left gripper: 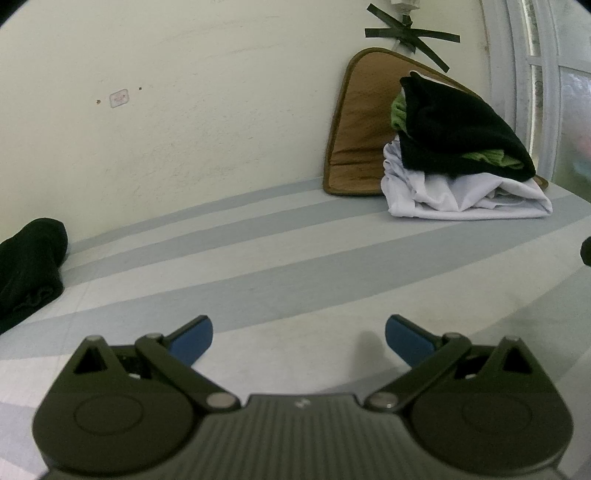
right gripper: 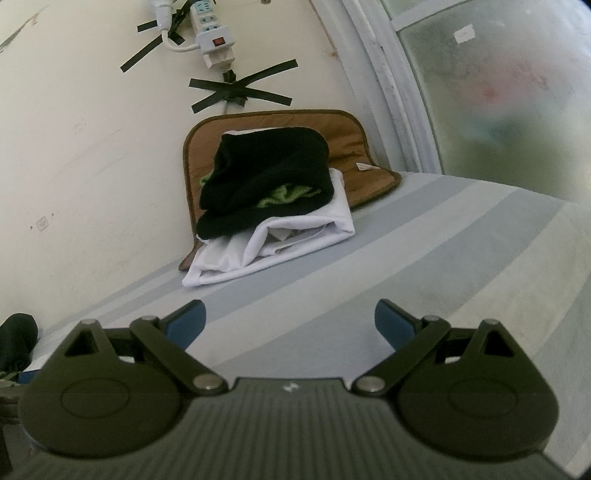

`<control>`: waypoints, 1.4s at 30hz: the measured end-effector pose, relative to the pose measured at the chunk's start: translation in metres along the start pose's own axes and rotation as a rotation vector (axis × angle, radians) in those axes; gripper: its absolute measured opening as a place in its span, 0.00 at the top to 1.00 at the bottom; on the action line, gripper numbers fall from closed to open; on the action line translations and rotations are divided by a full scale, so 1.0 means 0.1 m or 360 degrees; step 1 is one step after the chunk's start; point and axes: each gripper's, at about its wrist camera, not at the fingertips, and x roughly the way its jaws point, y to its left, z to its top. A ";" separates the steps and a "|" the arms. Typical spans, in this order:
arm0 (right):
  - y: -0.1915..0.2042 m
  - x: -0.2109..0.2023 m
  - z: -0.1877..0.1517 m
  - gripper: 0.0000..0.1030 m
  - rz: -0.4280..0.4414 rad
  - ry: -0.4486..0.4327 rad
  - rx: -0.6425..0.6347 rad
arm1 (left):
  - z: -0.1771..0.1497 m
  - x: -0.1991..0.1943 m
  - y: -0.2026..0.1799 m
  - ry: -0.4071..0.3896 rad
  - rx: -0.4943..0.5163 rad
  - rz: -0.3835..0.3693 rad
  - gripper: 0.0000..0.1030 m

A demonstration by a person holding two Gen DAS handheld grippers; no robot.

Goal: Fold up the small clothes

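A pile of clothes sits at the far side of the striped bed: a black garment [left gripper: 461, 136] over a green one [left gripper: 400, 110] on top of a white one [left gripper: 454, 195]. The same pile shows in the right wrist view, black [right gripper: 266, 173], green [right gripper: 286, 194] and white [right gripper: 280, 243]. A separate black garment [left gripper: 29, 266] lies at the left edge, also seen in the right wrist view [right gripper: 16, 343]. My left gripper [left gripper: 299, 338] is open and empty above the sheet. My right gripper [right gripper: 290, 321] is open and empty, short of the pile.
The bed sheet [left gripper: 295, 266] has grey and pale stripes. A brown cushion [left gripper: 354, 140] leans on the cream wall behind the pile. A power strip [right gripper: 212, 33] is taped to the wall. A frosted window [right gripper: 498, 85] stands at the right.
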 end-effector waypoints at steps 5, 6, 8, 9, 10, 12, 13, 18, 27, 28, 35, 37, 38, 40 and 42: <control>-0.02 0.01 0.01 0.03 0.0006 -0.0010 0.0011 | 0.00 0.00 0.01 0.0001 -0.0008 0.0002 0.00; -0.02 0.01 0.01 0.03 0.0008 -0.0009 0.0015 | 0.00 0.01 0.02 0.0001 -0.0010 0.0002 0.00; -0.03 0.01 0.02 0.03 0.0013 -0.0008 0.0019 | 0.00 0.01 0.02 0.0000 -0.0011 0.0000 0.00; -0.03 0.01 0.02 0.03 0.0014 -0.0009 0.0020 | 0.00 0.01 0.02 -0.0001 -0.0011 0.0000 0.00; -0.04 0.02 0.02 0.03 0.0017 -0.0009 0.0020 | 0.00 0.01 0.02 -0.0003 -0.0010 0.0000 0.00; -0.04 0.02 0.03 0.03 0.0018 -0.0009 0.0020 | -0.01 0.01 0.02 -0.0005 -0.0007 0.0000 0.00; -0.04 0.02 0.03 0.03 0.0018 -0.0010 0.0020 | -0.01 0.01 0.02 -0.0007 -0.0007 0.0001 0.00; -0.05 0.01 0.04 0.03 0.0022 -0.0015 0.0030 | -0.01 0.01 0.02 -0.0009 -0.0008 0.0001 0.00; -0.07 0.03 0.05 0.03 0.0031 -0.0022 0.0042 | -0.01 0.00 0.01 -0.0011 -0.0007 0.0001 0.00; -0.06 0.03 0.05 0.03 0.0032 -0.0022 0.0042 | -0.01 0.00 0.01 -0.0011 -0.0007 0.0002 0.00; -0.06 0.02 0.05 0.03 0.0032 -0.0023 0.0047 | -0.01 0.00 0.01 -0.0014 -0.0004 0.0002 0.00; -0.06 0.03 0.05 0.03 0.0031 -0.0024 0.0046 | -0.01 0.00 0.01 -0.0012 -0.0006 0.0003 0.00; -0.06 0.02 0.05 0.03 0.0032 -0.0024 0.0046 | -0.02 0.00 0.01 -0.0013 -0.0005 0.0002 0.00; -0.06 0.02 0.05 0.03 0.0032 -0.0023 0.0047 | -0.01 0.00 0.01 -0.0013 -0.0005 0.0003 0.00; -0.06 0.02 0.05 0.03 0.0032 -0.0024 0.0048 | -0.01 0.00 0.01 -0.0015 -0.0003 0.0003 0.00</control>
